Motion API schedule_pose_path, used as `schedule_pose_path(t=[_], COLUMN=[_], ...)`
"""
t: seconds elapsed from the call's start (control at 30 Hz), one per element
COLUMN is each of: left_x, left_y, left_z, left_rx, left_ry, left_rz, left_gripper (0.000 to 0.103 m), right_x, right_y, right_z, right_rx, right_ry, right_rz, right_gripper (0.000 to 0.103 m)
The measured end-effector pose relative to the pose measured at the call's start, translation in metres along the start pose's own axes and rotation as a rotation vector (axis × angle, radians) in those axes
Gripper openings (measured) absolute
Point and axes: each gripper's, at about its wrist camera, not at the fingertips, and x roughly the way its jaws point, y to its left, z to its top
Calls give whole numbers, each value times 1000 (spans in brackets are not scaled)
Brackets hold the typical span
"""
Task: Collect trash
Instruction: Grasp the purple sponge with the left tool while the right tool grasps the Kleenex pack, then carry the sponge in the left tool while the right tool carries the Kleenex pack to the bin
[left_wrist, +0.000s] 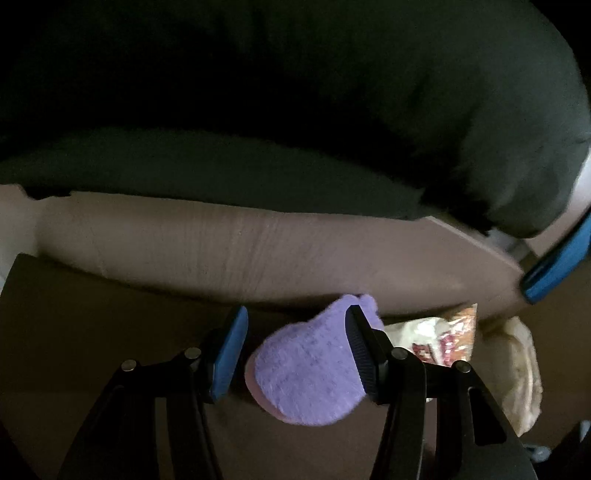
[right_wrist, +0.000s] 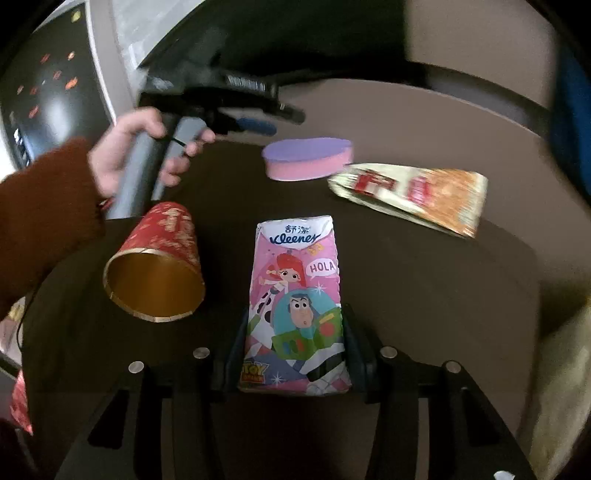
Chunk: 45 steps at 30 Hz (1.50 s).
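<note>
A pink Kleenex tissue pack (right_wrist: 295, 306) with cartoon figures lies on the dark round table (right_wrist: 424, 295). My right gripper (right_wrist: 295, 332) is shut on its near half, a pad against each long side. Beyond it lies a purple-topped pink sponge (right_wrist: 306, 158), and a crumpled snack wrapper (right_wrist: 410, 195) rests to its right. In the left wrist view the sponge (left_wrist: 306, 369) sits between the open fingers of my left gripper (left_wrist: 295, 317): a gap shows at the left pad (left_wrist: 229, 350). In the right wrist view a hand (right_wrist: 122, 158) holds the left gripper (right_wrist: 258, 123) just behind the sponge.
A red paper cup (right_wrist: 159, 262) with a gold inside lies on its side to the left of the pack. A cream cloth (right_wrist: 561, 387) hangs at the table's right edge. A beige board (left_wrist: 258, 251) and a dark green cushion (left_wrist: 295, 110) rise behind the table.
</note>
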Motion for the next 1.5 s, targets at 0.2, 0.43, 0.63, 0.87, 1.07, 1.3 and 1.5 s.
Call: schedule_pose_path(t=[0.2,0.43,0.63,0.87,1.07,1.3,1.5], left_x=[5,-16,-5,15,-17,-135,-232], left_y=[0,-48,-70,-64,-69,-110,-165], left_z=[-16,-55,-50,-39,-50,-89,-140], left_rx=[22,272,322,209,203,214,173], left_ry=[78,74,92,193,105,-183,-355], left_rz=[-80,12,138,183,194,282,294], left_gripper=[55,56,65,68,66,66,66], right_x=[-47,-57,-42,-35,-44,-76,-124], right_y=[-49,-71,-58,-47,-42,-26,-11], right_z=[-20,-22,-24,-26,-24,2,27], right_rx=[136,240,242,219,222,173,136], right_ry=[-63,-99,-63,-36,-50,-143,-264], right_rz=[-82,-60,-14,-25,-40,-97,-114], right_gripper=[44,44,45,45,45,45,45])
